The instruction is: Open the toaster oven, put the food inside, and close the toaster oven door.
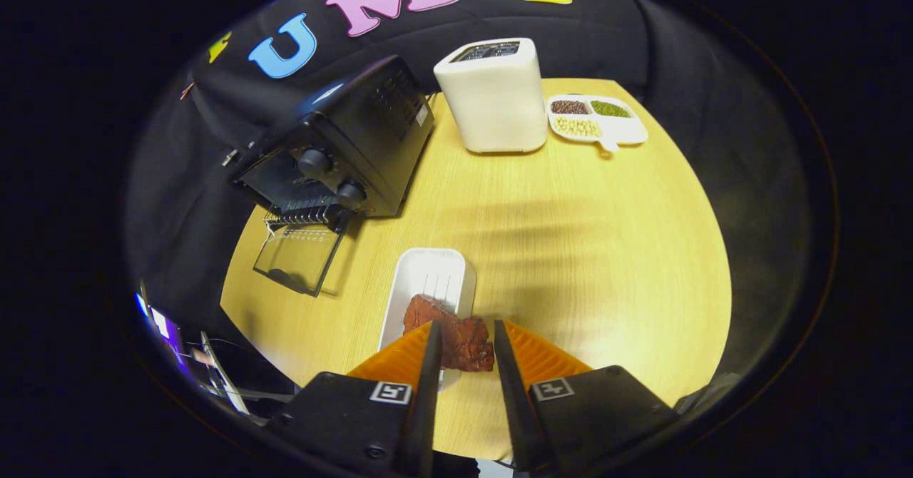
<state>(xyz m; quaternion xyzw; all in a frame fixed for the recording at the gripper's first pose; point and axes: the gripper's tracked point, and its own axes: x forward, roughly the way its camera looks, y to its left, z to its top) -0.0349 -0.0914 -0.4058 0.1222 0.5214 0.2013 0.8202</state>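
Both fingers of the gripper (462,346) clench the meat (460,339) above the white tray (428,278); a loose pinch could drop it before the open toaster oven (342,150) at ten o'clock.

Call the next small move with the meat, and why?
Probably carry the meat up and left toward the toaster oven: the gripper looks shut on it above the white tray, and the oven door already lies open.

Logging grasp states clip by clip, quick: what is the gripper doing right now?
Gripper: fingers shut on the piece of meat, held just above the white tray; toaster oven door is open.
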